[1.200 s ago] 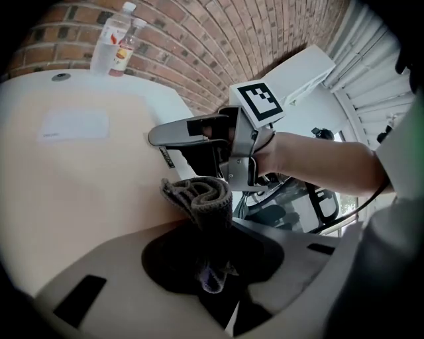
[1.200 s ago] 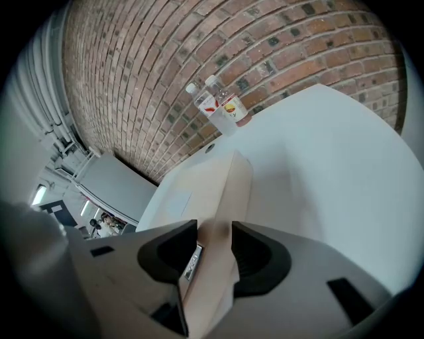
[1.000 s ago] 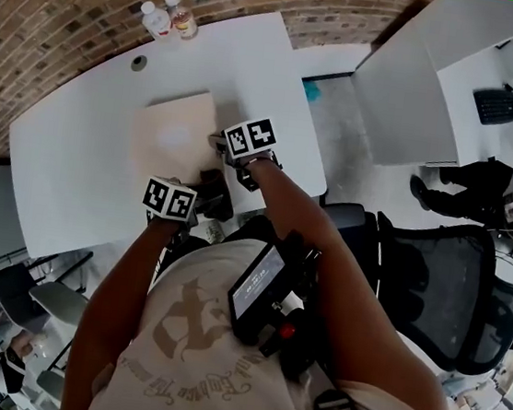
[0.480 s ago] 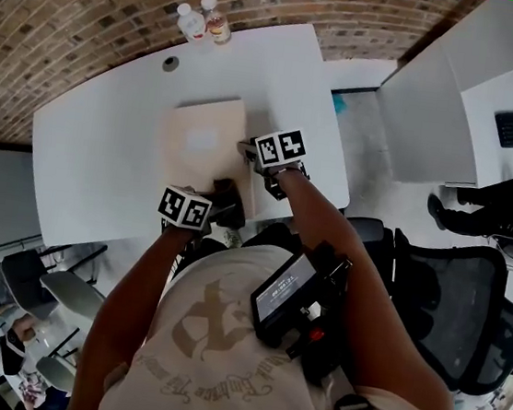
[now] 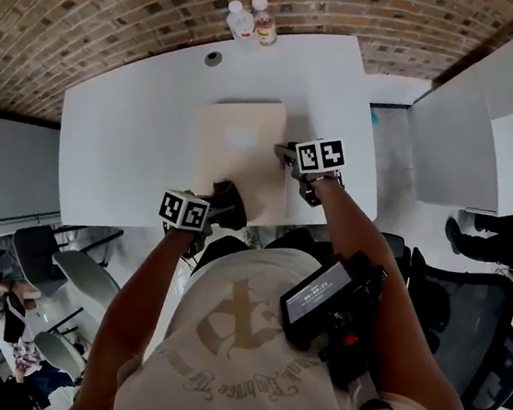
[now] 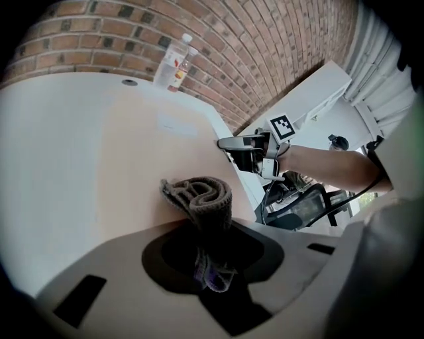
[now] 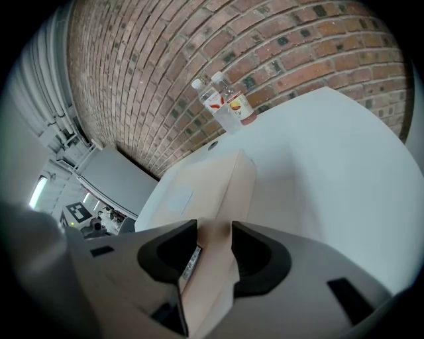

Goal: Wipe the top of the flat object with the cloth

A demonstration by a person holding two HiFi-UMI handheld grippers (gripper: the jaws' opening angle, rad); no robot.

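Observation:
A flat beige box (image 5: 241,147) lies on the white table (image 5: 126,137). My left gripper (image 5: 222,206) is shut on a rolled dark cloth (image 5: 228,200), which rests on the box's near edge. In the left gripper view the cloth (image 6: 199,194) sticks out from my left gripper (image 6: 209,228) onto the box top (image 6: 149,149). My right gripper (image 5: 283,154) clamps the box's right edge. In the right gripper view that edge (image 7: 218,198) fills the gap of my right gripper (image 7: 215,242).
Two water bottles (image 5: 251,20) stand at the table's far edge by the brick wall, next to a round cable hole (image 5: 213,57). A black office chair (image 5: 465,318) is behind me on the right. White desks (image 5: 491,108) stand to the right.
My left gripper has slid the cloth leftward along the box's near part, from its right corner toward the middle. The right gripper stays clamped on the box's edge.

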